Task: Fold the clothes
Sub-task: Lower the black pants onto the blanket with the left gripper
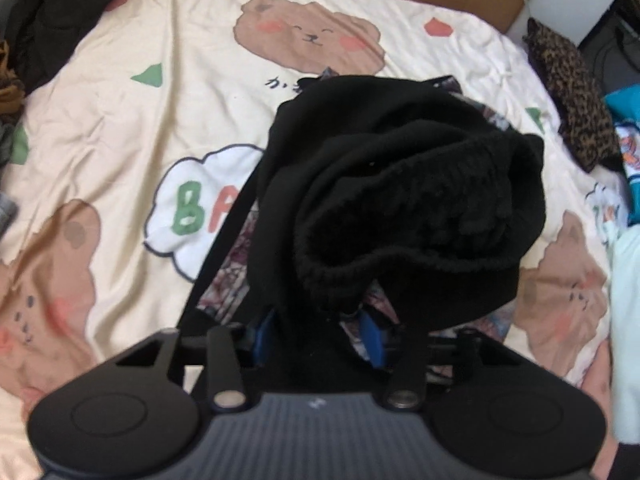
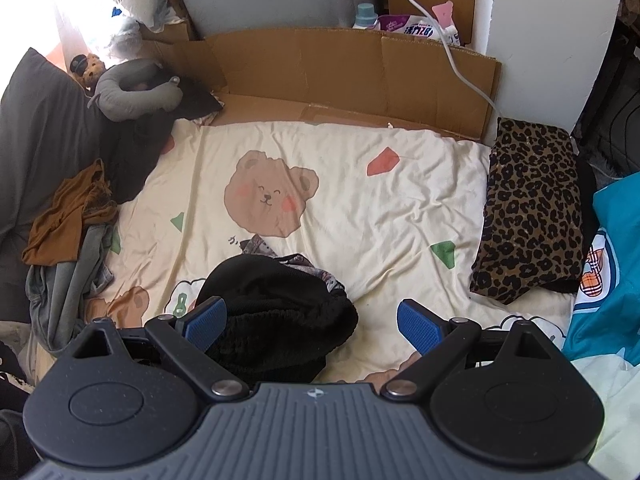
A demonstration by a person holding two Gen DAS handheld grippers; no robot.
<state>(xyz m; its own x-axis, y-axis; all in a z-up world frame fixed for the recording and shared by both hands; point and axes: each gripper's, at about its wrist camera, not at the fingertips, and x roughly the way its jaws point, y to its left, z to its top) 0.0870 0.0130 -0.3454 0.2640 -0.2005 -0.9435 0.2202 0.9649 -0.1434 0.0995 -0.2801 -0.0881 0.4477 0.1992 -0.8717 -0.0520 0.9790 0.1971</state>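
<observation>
The work surface is a bed covered by a cream bear-print sheet.

Right wrist view, left to right:
- At 9 o'clock, a dark grey pillow lies along the left edge. A grey neck pillow rests at its upper end, near 10 o'clock.
- Below these, a mustard-brown garment lies on top of a grey garment, both crumpled in one pile.
- At 6 o'clock, a bunched black knit garment sits on the sheet. A patterned fabric shows at its far edge.
- The right gripper is released: its blue pads stand wide apart. The left pad lies against the black knit garment's near-left side; the right pad is over bare sheet.
- At 12 o'clock, flattened cardboard lines the head of the bed.
- At 3 o'clock, a folded leopard-print garment lies flat. A teal garment lies just beside it at the right edge.

Left wrist view:
- The black knit garment fills the centre and drapes over the left gripper.
- Cloth covers most of the blue pads, and fabric runs down between them. The pictures do not show whether the pads press on the fabric, so the grip cannot be determined.
- The patterned fabric lies under the garment, toward 7 o'clock.
</observation>
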